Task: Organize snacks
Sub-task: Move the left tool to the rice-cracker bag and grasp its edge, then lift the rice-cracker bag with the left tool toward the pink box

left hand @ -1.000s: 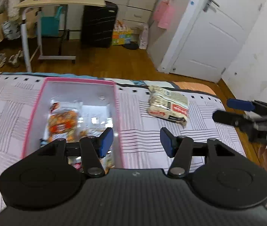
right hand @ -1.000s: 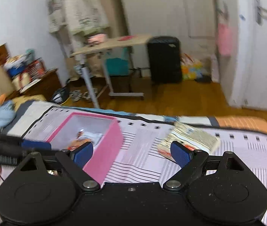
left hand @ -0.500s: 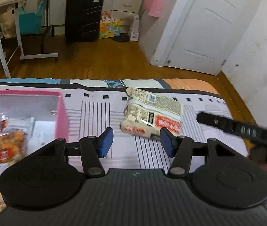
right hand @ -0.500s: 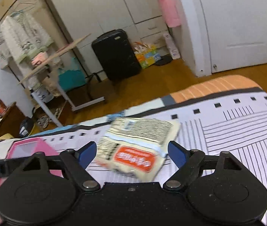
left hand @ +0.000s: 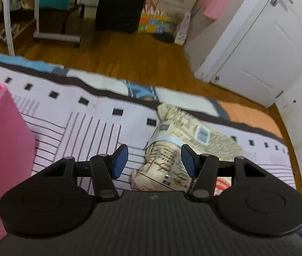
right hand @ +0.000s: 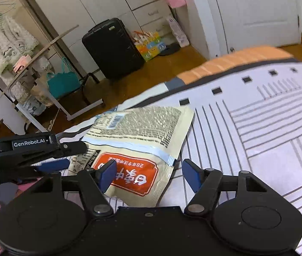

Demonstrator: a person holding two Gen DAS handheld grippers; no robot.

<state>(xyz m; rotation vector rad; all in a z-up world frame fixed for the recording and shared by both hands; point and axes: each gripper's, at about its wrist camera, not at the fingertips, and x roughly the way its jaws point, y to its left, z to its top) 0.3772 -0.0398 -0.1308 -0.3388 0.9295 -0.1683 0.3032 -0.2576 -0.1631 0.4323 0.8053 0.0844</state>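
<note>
Snack packet (right hand: 138,140) flat on striped bedspread (right hand: 268,132), left gripper (left hand: 154,160) and right gripper (right hand: 148,173) both wide around it

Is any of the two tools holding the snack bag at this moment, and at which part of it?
Nothing is held. Both the left tool and the right tool are open around the snack bag, which lies on the bed.

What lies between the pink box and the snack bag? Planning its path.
Only striped bedsheet separates the pink box from the snack bag, per the left wrist view.
</note>
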